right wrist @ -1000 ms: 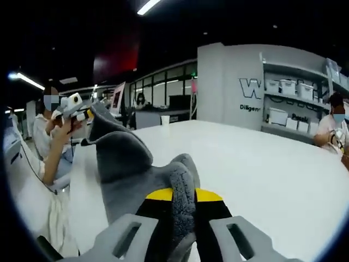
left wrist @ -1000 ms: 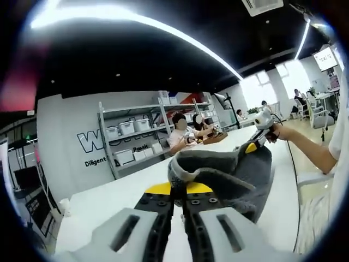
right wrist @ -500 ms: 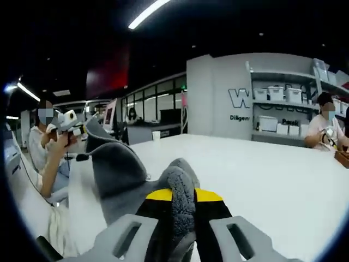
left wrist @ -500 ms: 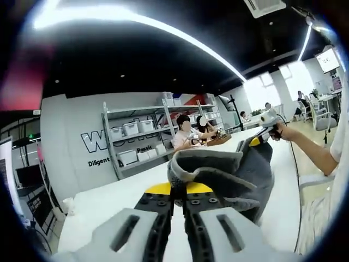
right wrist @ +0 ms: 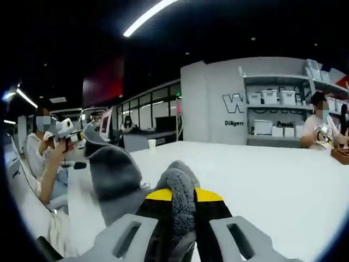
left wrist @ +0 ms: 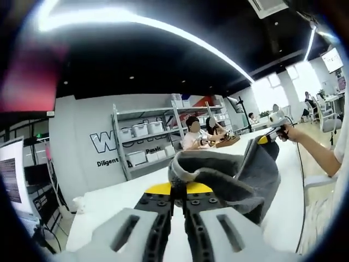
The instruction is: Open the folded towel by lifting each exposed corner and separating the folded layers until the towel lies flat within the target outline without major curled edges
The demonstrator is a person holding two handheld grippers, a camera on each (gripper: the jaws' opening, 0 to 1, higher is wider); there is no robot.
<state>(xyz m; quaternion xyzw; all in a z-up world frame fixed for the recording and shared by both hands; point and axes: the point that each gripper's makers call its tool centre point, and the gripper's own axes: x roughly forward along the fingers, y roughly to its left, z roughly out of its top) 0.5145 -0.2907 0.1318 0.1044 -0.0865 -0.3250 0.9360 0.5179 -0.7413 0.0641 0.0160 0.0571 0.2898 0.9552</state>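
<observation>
A grey towel hangs stretched in the air between my two grippers, above a white table. My left gripper is shut on one corner of it, the cloth bunched just past its yellow tips. Across the left gripper view, the right gripper holds the far corner in a person's hand. In the right gripper view, the right gripper is shut on a bunched corner of the towel, and the left gripper grips the far corner at the left.
The white table spreads wide to the right. Shelves with white bins stand against a grey wall. People sit at the far side. A paper cup stands at the table's far edge.
Both views have swung a little, so the shelves and wall sit differently. The towel stays held at both corners, and the far grippers look slightly farther off.
</observation>
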